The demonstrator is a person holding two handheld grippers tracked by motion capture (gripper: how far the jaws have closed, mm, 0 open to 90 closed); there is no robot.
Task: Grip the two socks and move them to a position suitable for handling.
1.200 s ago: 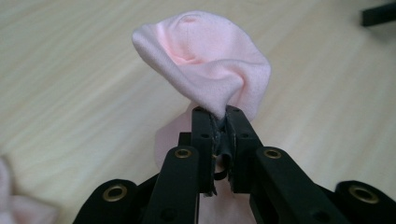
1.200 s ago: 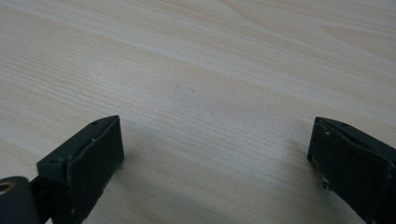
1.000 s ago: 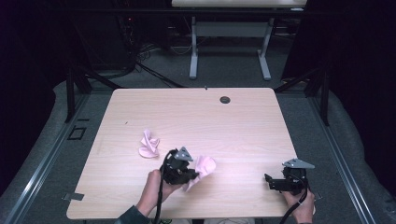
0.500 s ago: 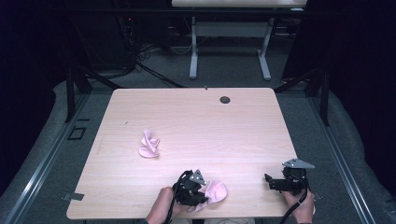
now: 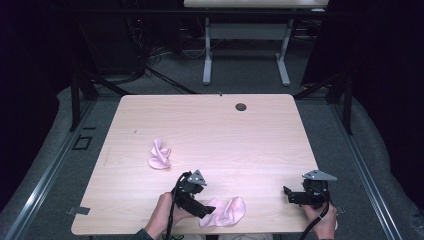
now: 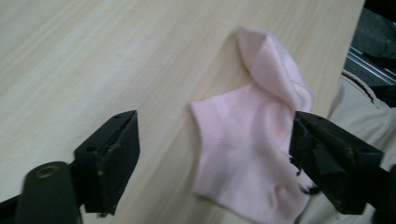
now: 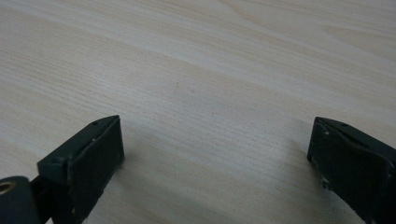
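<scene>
At the bench's near edge a pale pink sock lies flat — long axis roughly along that edge, one end folded over. The left gripper hovers over it, jaws apart; the right gripper, well apart, jaws wide over bare wood. Farther in — a second sock, crumpled

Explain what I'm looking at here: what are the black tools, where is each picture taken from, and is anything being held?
A person holds a two-jaw gripper in each hand. The high view looks down on the table from above. The other two come from cameras riding on the grippers, looking along their black jaws. The left gripper has its jaws open around a pink sock near the table's front edge, not clamping it. A second sock lies farther in. The right gripper is open over bare wood. Nothing is held.
</scene>
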